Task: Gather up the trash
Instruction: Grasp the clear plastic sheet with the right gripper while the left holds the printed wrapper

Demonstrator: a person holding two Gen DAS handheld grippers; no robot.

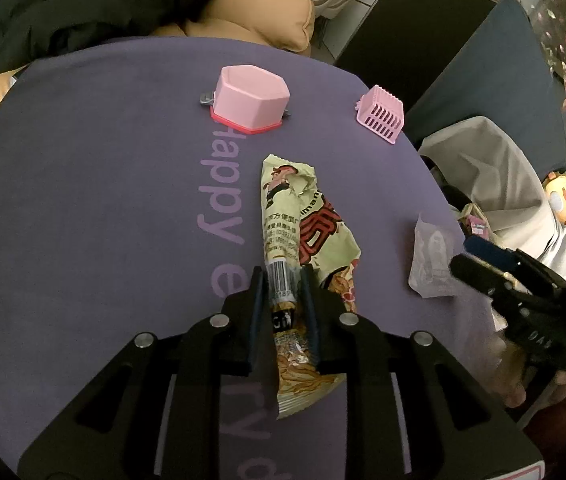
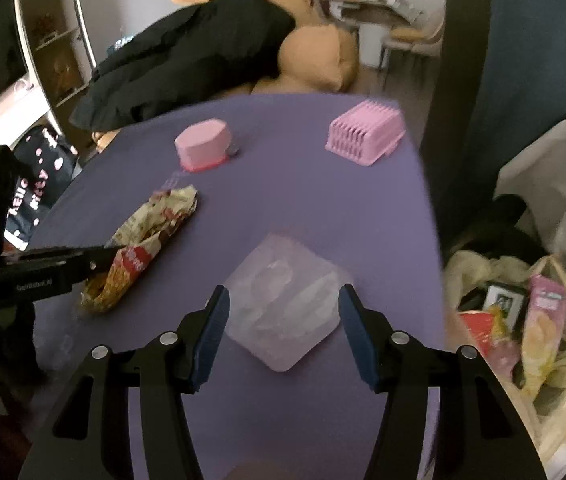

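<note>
Nearest the lens in the left wrist view, the left gripper (image 1: 285,280) is seen narrowed on the crumpled snack wrapper (image 1: 303,224), both blue pads against a pinched fold near the barcode. The wrapper lies lengthwise on the purple tablecloth (image 1: 103,200), near the middle, its far end pointing toward the pink hexagonal box (image 1: 253,98).

The right gripper (image 2: 283,320) is held wide, with nothing touched; the clear plastic packet (image 2: 283,300) lies flat on the cloth between and just beyond its fingers, close to the table's right edge. An open trash bag (image 2: 523,320), already holding packaging, is noted beside that edge. A pink slatted basket (image 2: 365,138) is set at the far corner.

Risks, as judged:
- Only a thin fold is held; the slick film could slide out on lifting.
- The packet is flat and transparent; the pads could skate over it or bunch the cloth instead.
- The packet could be nudged off the edge, missing the bag.

The wrapper is pale yellow-green, printed with cartoon art and red lettering, torn open and creased.
</note>
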